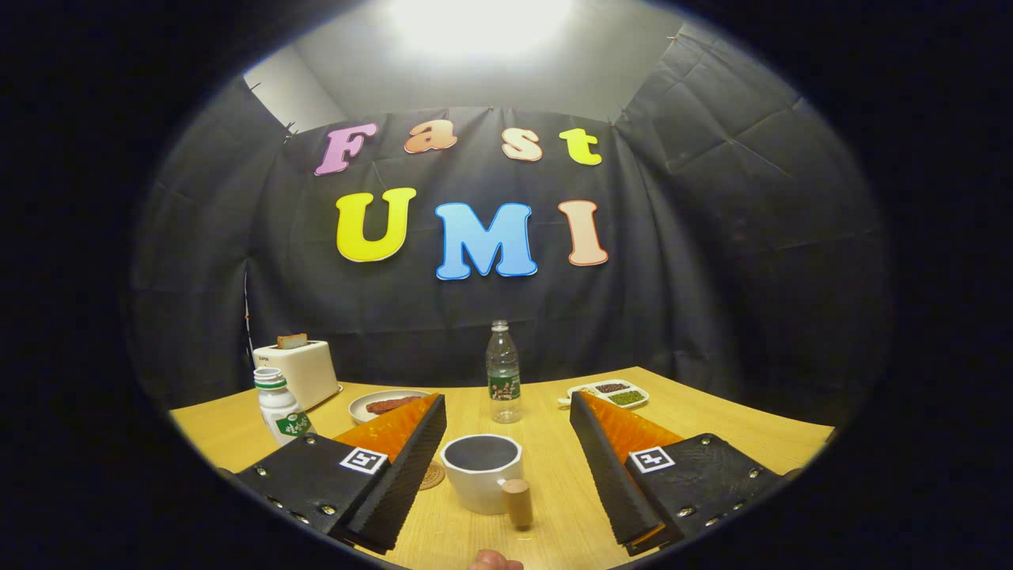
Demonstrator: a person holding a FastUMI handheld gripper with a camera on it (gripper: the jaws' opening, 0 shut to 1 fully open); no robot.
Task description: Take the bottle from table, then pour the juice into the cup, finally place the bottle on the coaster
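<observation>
- The tool [506, 412] hangs above the wooden surface [712, 412], fingers spread wide, gripping nothing.
- The cup [481, 473] sits between the fingers.
- The bottle [504, 372] stands upright at 12 o'clock, beyond the cup.
- The coaster [432, 475] lies just beside the cup at 9 o'clock.

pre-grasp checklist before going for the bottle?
1. Gripper fingers spread wide, holding nothing: ok.
2. Clear bottle upright on the table, beyond the fingers, roughly centred between them: ok.
3. Bottle cap on or off: a pale top shows, but cannot tell if it is sealed. Liquid level: cannot tell.
4. Path to the bottle: white cup with a wooden handle sits between the fingers, directly in line with the bottle: not ok, go over or around it.
5. Coaster partly hidden behind the left finger, beside the cup, nothing seen on it: ok.
6. Neighbours (white bottle, plate, tray) apart from the target: ok.
</observation>
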